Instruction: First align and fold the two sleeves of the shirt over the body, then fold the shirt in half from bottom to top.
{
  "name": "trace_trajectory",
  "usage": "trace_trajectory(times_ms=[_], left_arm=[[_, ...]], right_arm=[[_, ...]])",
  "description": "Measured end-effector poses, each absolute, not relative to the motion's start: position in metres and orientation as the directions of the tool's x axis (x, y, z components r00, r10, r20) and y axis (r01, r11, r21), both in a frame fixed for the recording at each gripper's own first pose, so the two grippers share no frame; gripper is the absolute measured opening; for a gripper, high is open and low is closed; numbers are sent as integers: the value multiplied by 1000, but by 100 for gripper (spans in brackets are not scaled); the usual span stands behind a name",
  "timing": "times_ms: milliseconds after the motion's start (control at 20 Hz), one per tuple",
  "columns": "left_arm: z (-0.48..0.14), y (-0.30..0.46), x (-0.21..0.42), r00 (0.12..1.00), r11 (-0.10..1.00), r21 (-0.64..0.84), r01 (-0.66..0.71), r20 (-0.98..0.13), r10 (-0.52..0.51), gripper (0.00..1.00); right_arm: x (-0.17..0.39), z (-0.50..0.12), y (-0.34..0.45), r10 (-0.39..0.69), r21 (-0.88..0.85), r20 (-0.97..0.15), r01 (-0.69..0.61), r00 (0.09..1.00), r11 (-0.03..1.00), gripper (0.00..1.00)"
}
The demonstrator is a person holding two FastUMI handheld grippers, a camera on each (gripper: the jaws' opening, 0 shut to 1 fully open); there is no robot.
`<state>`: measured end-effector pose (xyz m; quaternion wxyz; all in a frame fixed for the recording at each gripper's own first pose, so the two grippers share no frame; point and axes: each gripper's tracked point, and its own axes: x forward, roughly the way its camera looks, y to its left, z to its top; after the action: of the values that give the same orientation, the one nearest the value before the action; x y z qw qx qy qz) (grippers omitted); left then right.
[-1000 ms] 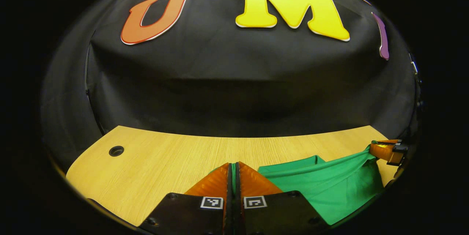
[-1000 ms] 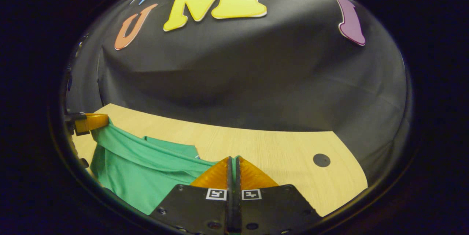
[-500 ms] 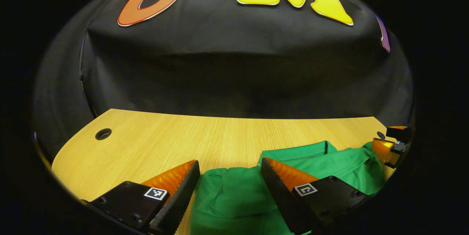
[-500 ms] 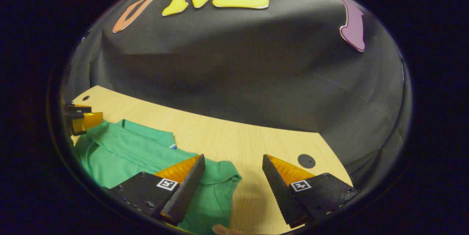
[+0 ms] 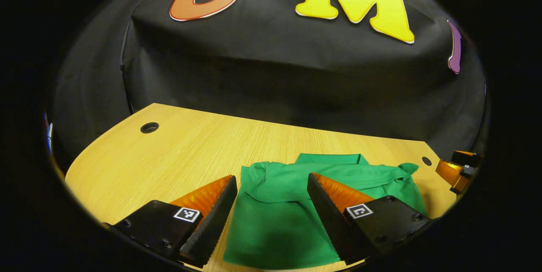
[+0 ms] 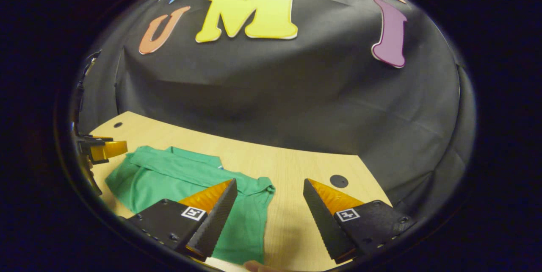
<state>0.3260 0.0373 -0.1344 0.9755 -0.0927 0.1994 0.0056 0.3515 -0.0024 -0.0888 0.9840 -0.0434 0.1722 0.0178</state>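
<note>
**Green shirt folded flat, both grippers let go**

Green fabric lies in a compact bundle on the wooden table, and we read it as the shirt with its bottom edge laid up over the top. A doubled hem runs across near the collar end, which suggests the final fold is done, though we cannot confirm how neatly the sleeves sit underneath.

Our left gripper hangs above the near part of the shirt with its fingers spread wide and nothing between them. In the right gripper view, our right gripper is equally wide apart and empty, one finger over the shirt's right corner, the other over bare table. We judge both are parted to leave the cloth where it lies.

Each gripper also shows far off at the edge of the other's view, beside the shirt's outer ends, which fits a hold taken at the two corners.

A round hole marks the table's far left; a second lies ahead of the right gripper.
</note>
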Motion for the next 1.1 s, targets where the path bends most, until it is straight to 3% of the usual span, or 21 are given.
trace_trajectory(times_ms=[700,1100], left_arm=[[0,-3,132,986,996,-71,52,-152,-63,100],[7,-7,25,993,997,-48,60,-98,-64,100]], right_arm=[[125,2,-25,31,-69,-142,-41,989,997,95],[2,10,-23,59,-45,-36,-61,998,997,96]])
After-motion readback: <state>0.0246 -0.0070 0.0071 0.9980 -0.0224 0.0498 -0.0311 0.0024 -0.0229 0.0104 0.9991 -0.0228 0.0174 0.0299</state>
